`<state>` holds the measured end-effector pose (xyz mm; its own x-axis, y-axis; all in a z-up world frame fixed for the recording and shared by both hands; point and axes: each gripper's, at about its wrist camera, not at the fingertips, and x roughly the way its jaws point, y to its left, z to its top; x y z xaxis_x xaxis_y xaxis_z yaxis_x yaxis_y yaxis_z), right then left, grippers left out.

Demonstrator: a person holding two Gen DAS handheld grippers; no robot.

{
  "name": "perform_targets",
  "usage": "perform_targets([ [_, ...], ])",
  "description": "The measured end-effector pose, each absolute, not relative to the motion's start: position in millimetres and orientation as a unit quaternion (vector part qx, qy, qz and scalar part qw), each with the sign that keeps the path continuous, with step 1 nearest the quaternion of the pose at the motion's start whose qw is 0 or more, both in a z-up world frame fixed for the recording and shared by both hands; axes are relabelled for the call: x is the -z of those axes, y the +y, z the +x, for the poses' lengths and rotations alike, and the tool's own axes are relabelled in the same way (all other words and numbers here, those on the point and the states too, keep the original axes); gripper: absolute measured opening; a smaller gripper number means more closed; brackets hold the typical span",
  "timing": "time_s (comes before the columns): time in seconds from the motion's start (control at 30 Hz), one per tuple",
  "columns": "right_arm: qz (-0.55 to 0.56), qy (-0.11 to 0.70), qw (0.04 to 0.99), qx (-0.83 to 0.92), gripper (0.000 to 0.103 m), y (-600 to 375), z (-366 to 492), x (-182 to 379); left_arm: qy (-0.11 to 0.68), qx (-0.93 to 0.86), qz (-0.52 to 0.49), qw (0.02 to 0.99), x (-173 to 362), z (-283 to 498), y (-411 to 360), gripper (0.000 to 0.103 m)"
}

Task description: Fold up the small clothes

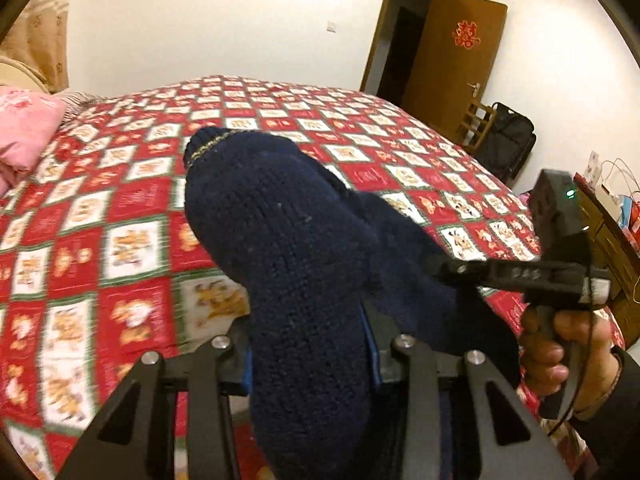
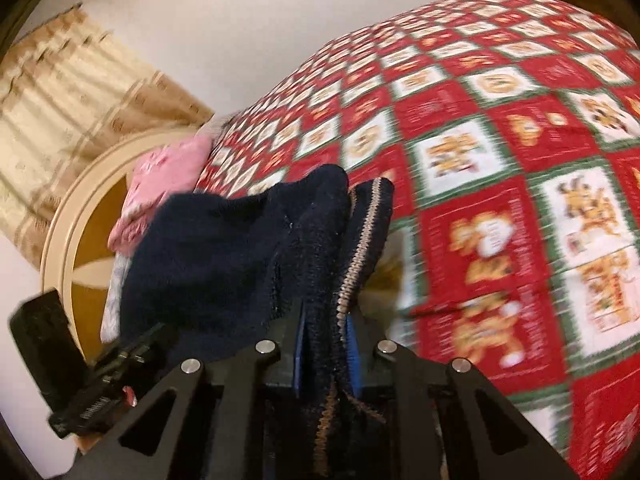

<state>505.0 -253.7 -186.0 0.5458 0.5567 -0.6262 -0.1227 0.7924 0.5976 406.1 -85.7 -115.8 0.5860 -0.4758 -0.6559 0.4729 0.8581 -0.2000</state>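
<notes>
Navy knitted garment (image 1: pixel 288 240) is gripped by left claw (image 1: pixel 308 352) and right claw (image 2: pixel 326 344) above checked bedspread (image 1: pixel 120 208); pink pillow (image 1: pixel 24 132) is seen at nine o'clock.

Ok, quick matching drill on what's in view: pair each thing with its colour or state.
1. knitted garment
2. bedspread
3. pillow
4. door

a. pink
b. open, brown
c. navy, gripped by both grippers
d. red and white checks

Pairs: 1-c, 2-d, 3-a, 4-b. The left gripper and the right gripper each pinch the knit.
</notes>
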Motion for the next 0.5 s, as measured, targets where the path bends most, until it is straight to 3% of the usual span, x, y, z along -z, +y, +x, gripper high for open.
perform_targets([
  [0.5,0.211,0.429,0.807,-0.347,0.016,-53,472,144,0.335,0.159,-0.029,0.928,80,345,90,0.041],
])
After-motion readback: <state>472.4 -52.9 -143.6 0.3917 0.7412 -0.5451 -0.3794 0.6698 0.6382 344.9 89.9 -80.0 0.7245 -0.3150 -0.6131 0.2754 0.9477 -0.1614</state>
